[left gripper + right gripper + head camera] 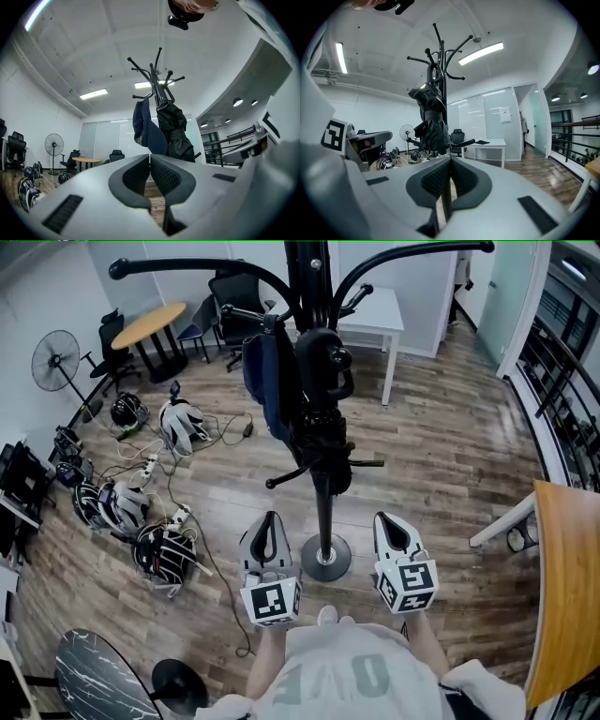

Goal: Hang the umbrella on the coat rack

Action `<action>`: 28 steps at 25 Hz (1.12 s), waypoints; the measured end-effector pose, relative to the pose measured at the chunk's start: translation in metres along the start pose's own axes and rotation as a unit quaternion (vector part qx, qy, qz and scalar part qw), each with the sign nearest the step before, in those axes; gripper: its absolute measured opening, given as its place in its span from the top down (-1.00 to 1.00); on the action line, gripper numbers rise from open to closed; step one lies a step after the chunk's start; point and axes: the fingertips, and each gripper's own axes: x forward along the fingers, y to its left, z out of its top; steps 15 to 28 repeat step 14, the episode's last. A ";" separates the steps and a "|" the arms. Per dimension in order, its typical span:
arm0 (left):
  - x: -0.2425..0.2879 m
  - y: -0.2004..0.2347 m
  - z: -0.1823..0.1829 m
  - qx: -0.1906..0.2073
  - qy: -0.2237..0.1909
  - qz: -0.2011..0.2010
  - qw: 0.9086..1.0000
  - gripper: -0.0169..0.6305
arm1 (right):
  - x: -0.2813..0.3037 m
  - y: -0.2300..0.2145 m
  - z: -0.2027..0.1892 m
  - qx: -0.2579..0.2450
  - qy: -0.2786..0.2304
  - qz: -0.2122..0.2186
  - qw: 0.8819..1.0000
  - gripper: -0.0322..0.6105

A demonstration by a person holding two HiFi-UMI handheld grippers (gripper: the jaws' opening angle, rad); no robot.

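The black coat rack (323, 507) stands just ahead of me on its round base. A folded black umbrella (321, 432) hangs from one of its upper hooks, close against the pole, and a navy garment (267, 381) hangs beside it on the left. Both grippers are held low in front of the base, apart from the rack. The left gripper (270, 519) is shut and empty; the right gripper (390, 521) is shut and empty too. From the left gripper (150, 160) I look up at the umbrella (174, 133) and the garment (146, 133). The right gripper (450, 161) faces the umbrella (431, 123).
Helmets and cables (141, 512) litter the floor at left, near a standing fan (56, 360). A round wooden table (150, 322) with office chairs and a white table (370, 315) stand at the back. A wooden tabletop (567, 596) and a railing (562, 371) are at right.
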 end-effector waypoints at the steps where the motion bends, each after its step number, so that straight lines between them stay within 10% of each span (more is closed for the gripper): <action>1: 0.000 0.000 0.000 0.000 0.001 0.001 1.000 0.86 | 0.000 -0.001 0.000 0.001 0.000 -0.001 1.000 0.80; 28: 0.013 -0.002 0.003 0.001 -0.004 -0.008 1.000 0.86 | 0.004 -0.010 0.003 0.001 -0.006 -0.009 1.000 0.80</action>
